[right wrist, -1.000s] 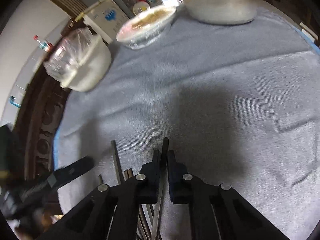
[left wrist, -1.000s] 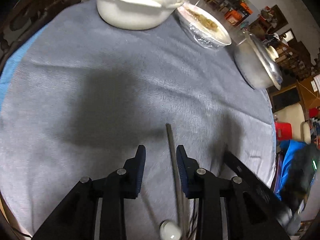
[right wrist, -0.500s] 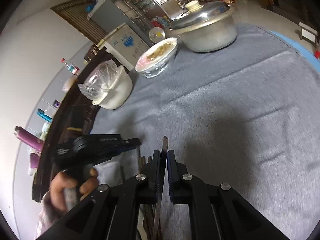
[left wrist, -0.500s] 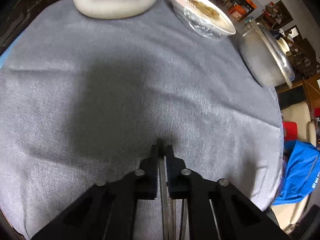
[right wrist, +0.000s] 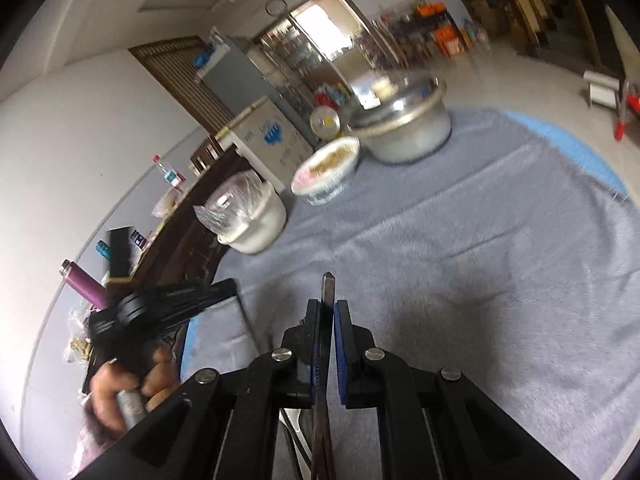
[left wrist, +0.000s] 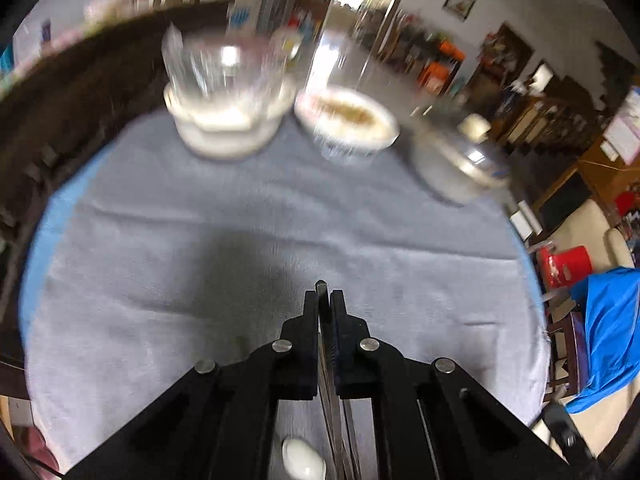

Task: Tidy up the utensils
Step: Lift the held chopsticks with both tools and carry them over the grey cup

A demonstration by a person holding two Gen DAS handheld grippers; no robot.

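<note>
My left gripper [left wrist: 324,300] is shut on a thin metal utensil handle [left wrist: 321,287] whose tip pokes out past the fingertips; it is lifted above the grey tablecloth [left wrist: 200,240]. A white spoon bowl [left wrist: 302,462] shows below the fingers. My right gripper [right wrist: 328,308] is shut on another flat metal utensil handle [right wrist: 328,284], also lifted off the cloth. More metal utensil parts [right wrist: 296,424] show under the right fingers. The left gripper [right wrist: 168,304] and the hand holding it appear at the left of the right wrist view.
At the table's far side stand a white pot covered with plastic [left wrist: 228,120], a bowl of food [left wrist: 346,120] and a lidded metal pot [left wrist: 460,164]. They also show in the right wrist view: white pot [right wrist: 250,220], bowl [right wrist: 326,172], metal pot [right wrist: 400,120]. A dark wooden sideboard [right wrist: 188,240] runs along the left.
The left gripper closed on a utensil handle and lifted it. Both grippers rose and tilted up from the cloth, so the room and far dishes now show.
</note>
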